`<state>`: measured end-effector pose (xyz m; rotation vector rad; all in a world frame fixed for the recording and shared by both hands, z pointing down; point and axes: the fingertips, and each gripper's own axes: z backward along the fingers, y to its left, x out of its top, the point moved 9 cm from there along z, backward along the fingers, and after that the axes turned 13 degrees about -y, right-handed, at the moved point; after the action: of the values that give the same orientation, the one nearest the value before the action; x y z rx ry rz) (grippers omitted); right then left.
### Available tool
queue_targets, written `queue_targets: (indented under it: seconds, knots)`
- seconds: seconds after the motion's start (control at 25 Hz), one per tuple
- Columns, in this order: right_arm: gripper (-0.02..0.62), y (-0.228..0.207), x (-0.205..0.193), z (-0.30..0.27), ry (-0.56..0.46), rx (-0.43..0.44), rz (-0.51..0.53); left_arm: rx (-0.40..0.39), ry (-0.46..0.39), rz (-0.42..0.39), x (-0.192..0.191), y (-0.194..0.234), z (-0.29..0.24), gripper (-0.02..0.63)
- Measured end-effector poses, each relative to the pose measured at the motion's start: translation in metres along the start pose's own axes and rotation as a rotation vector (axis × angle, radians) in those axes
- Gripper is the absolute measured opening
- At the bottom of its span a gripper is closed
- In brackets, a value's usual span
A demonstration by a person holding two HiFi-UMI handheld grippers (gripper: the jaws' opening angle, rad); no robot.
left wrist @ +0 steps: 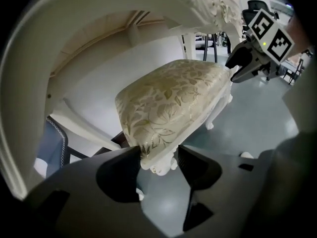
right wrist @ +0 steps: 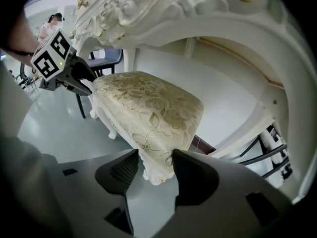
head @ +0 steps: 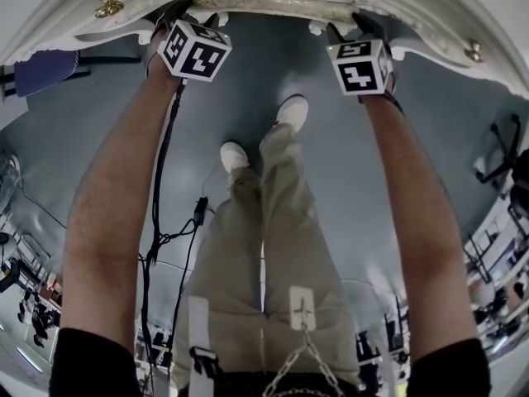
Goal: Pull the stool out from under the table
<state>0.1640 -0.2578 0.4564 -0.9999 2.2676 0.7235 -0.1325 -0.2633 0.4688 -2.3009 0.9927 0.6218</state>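
The stool has a cream floral cushion and a carved white frame, and it stands under the ornate white table. My left gripper straddles one near corner of the seat: one pad touches the fabric and the other sits just beside the frame. My right gripper is shut on the other near corner of the stool, both pads against the cushion edge. In the head view both marker cubes sit at the table's rim, which hides the stool and the jaws.
The person's legs and white shoes stand on the grey floor just behind the grippers. Cables hang by the left arm. A blue chair stands beyond the table, and black chair legs show at the right.
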Motion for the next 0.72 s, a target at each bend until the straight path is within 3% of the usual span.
queue_targets:
  seconds: [0.28, 0.52, 0.72]
  knots:
    - [0.222, 0.004, -0.007, 0.001, -0.012, 0.0, 0.016, -0.029, 0.007, 0.02, -0.022, -0.034, 0.029, 0.238]
    - [0.222, 0.02, -0.005, 0.017, 0.031, 0.075, -0.004, -0.025, 0.006, 0.072, -0.036, -0.026, 0.041, 0.238]
    - [0.222, 0.031, -0.019, 0.038, 0.057, 0.148, 0.009, -0.034, 0.0, -0.018, -0.046, -0.024, 0.046, 0.238]
